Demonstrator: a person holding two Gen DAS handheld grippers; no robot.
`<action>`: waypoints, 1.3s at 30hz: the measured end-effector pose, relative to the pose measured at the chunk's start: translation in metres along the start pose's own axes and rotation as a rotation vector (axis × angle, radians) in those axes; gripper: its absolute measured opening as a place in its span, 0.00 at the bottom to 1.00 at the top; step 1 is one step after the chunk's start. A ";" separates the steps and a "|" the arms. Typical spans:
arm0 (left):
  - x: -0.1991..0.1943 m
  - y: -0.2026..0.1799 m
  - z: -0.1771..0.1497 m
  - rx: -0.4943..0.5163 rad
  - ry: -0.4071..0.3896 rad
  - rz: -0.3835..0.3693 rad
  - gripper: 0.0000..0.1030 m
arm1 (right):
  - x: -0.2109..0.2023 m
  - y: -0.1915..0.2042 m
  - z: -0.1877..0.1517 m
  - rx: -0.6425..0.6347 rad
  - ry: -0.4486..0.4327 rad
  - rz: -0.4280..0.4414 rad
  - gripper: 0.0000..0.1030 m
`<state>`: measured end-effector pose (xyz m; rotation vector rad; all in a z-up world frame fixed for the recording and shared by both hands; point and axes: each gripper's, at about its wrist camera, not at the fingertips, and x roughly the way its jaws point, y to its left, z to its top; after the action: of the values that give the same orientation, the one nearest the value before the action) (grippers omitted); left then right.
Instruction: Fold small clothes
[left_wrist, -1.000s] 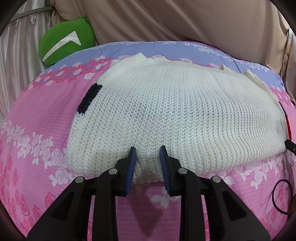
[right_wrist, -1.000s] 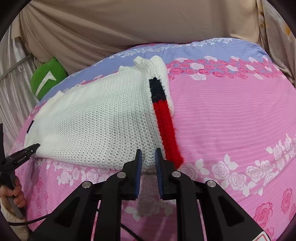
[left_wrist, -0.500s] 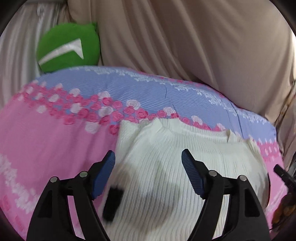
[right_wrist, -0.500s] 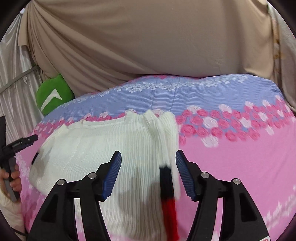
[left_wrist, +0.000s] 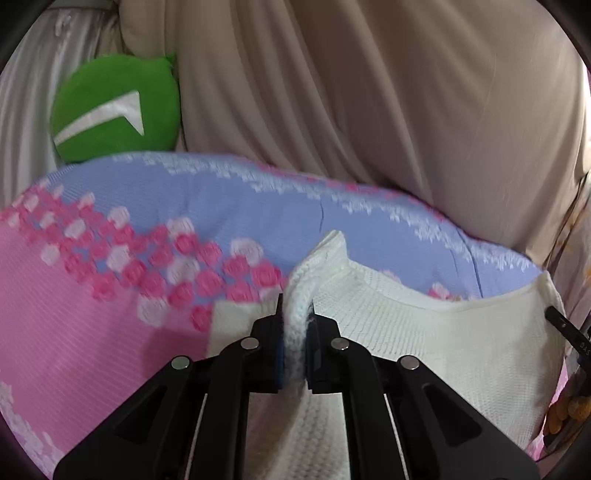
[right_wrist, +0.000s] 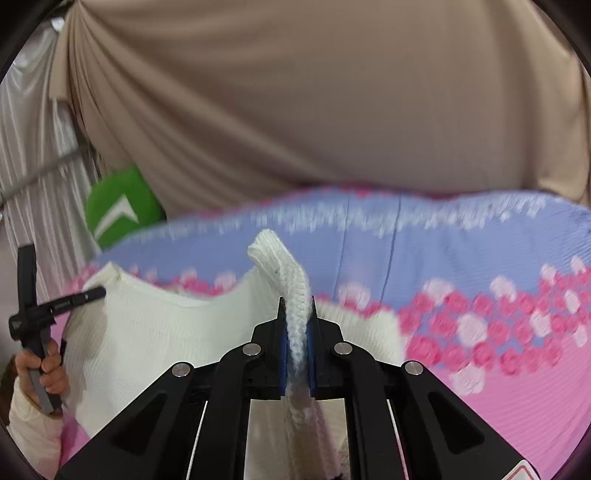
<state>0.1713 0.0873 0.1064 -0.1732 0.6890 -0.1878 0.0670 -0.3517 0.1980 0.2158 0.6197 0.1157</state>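
Nearest, the left gripper (left_wrist: 295, 332) has its jaws closed tight on a bunched ridge of the white knit sweater (left_wrist: 424, 332), the fabric squeezed between the blue pads and rising just ahead of them. The right gripper (right_wrist: 296, 332) does the same: jaws pinched on a thick rib of the same sweater (right_wrist: 166, 332), which stands up beyond the tips.

From the left jaws the sweater's body spreads to the right; from the right jaws it spreads to the left, so the far edge runs crosswise between the two grips, sagging in the middle.

Ahead of both jaws lies the pink and blue bedspread (left_wrist: 92, 332), bare. The fold likely means drawing this held edge back toward the person.
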 end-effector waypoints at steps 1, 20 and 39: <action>0.008 0.003 0.001 0.005 0.010 0.031 0.07 | 0.016 -0.014 -0.004 0.014 0.049 -0.046 0.07; 0.009 -0.018 -0.022 0.105 0.044 0.158 0.11 | -0.004 -0.001 -0.030 0.059 0.097 -0.071 0.14; -0.057 0.025 -0.122 0.056 0.172 0.097 0.15 | -0.056 -0.029 -0.148 0.163 0.264 -0.026 0.00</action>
<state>0.0524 0.1126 0.0438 -0.0696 0.8607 -0.1300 -0.0636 -0.3651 0.1052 0.3532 0.8954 0.0686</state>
